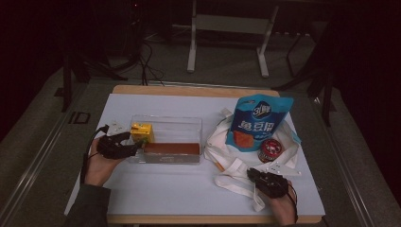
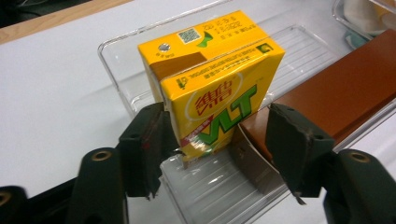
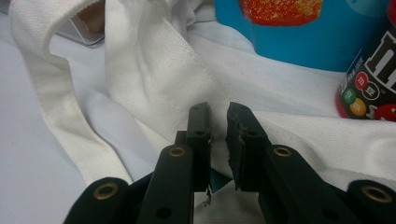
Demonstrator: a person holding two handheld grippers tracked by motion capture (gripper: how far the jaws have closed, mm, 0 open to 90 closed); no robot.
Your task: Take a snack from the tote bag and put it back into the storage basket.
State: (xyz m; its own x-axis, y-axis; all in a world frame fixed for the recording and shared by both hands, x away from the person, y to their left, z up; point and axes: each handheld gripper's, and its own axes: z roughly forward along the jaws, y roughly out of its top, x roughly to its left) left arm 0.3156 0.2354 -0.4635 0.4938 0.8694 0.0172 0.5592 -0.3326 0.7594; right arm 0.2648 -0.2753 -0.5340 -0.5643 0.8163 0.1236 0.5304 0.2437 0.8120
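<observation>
A yellow drink carton (image 1: 142, 132) (image 2: 210, 93) stands upright at the left end of a clear plastic tray (image 1: 189, 124) (image 2: 116, 51). A long brown box (image 1: 171, 148) (image 2: 336, 88) lies along the tray's near side. My left gripper (image 1: 132, 142) (image 2: 217, 135) straddles the carton's lower part; one jaw touches its side and the other stands off it with a gap. My right gripper (image 1: 253, 174) (image 3: 218, 116) lies on a white cloth bag (image 1: 222, 142) (image 3: 154, 70), jaws almost together, and a fold of the cloth seems pinched between them.
On the bag, a blue snack pouch (image 1: 257, 120) (image 3: 303, 37) stands upright beside a round red-and-brown candy tub (image 1: 270, 150) (image 3: 373, 88). The bag's straps trail toward the table's near edge. Metal stand legs rise behind the table.
</observation>
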